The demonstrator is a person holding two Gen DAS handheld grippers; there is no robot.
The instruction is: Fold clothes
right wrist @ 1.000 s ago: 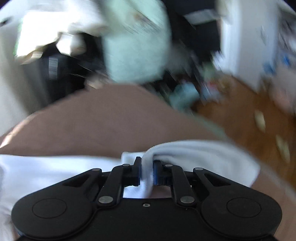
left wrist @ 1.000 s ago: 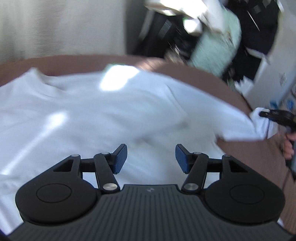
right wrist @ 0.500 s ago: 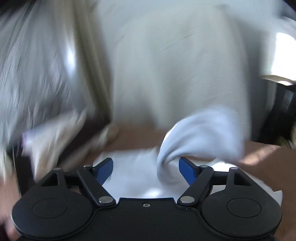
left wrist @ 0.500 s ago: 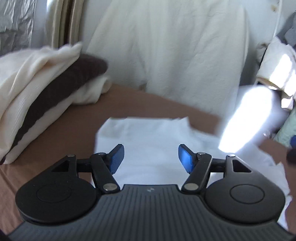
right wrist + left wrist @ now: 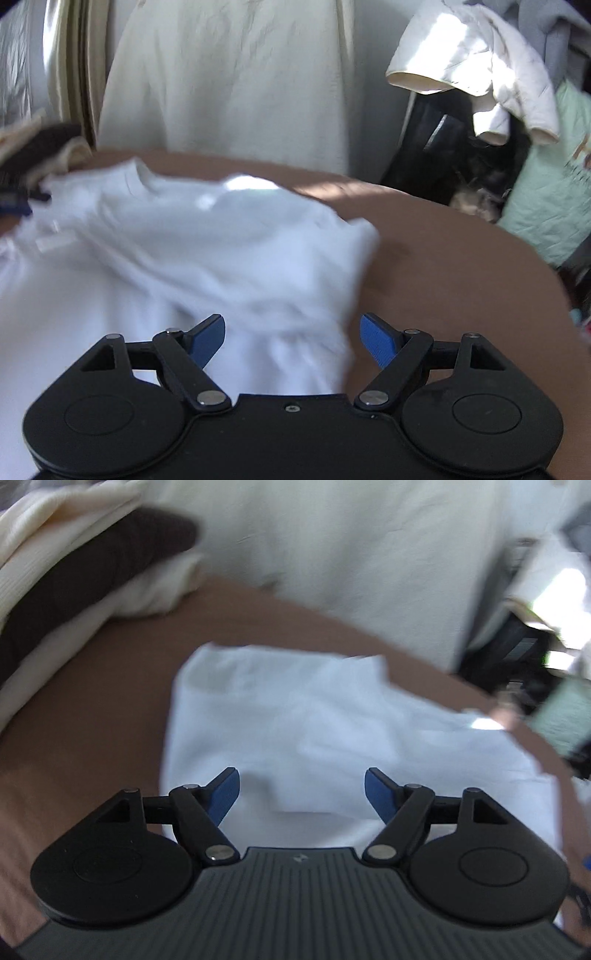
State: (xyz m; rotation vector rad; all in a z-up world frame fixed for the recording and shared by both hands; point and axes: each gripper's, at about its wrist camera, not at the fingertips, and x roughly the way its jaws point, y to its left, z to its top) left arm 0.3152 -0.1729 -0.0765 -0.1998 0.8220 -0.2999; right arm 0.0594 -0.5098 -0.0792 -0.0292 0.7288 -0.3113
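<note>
Left tongs (image 5: 302,788) spread wide over a white t-shirt (image 5: 295,738), blue pads (image 5: 223,794) clear of the cloth and gripping nothing; shirt spread on a brown bed surface (image 5: 92,720), filling the middle of the view, with a cream and dark brown pile of folded cloth (image 5: 74,565) at 10 o'clock. Right tongs (image 5: 291,334) likewise parted and empty above the same white t-shirt (image 5: 184,258), its neckline toward 11 o'clock, bare brown bed surface (image 5: 461,277) at 3 o'clock, a pale jacket (image 5: 476,70) hanging at 1 o'clock.
</note>
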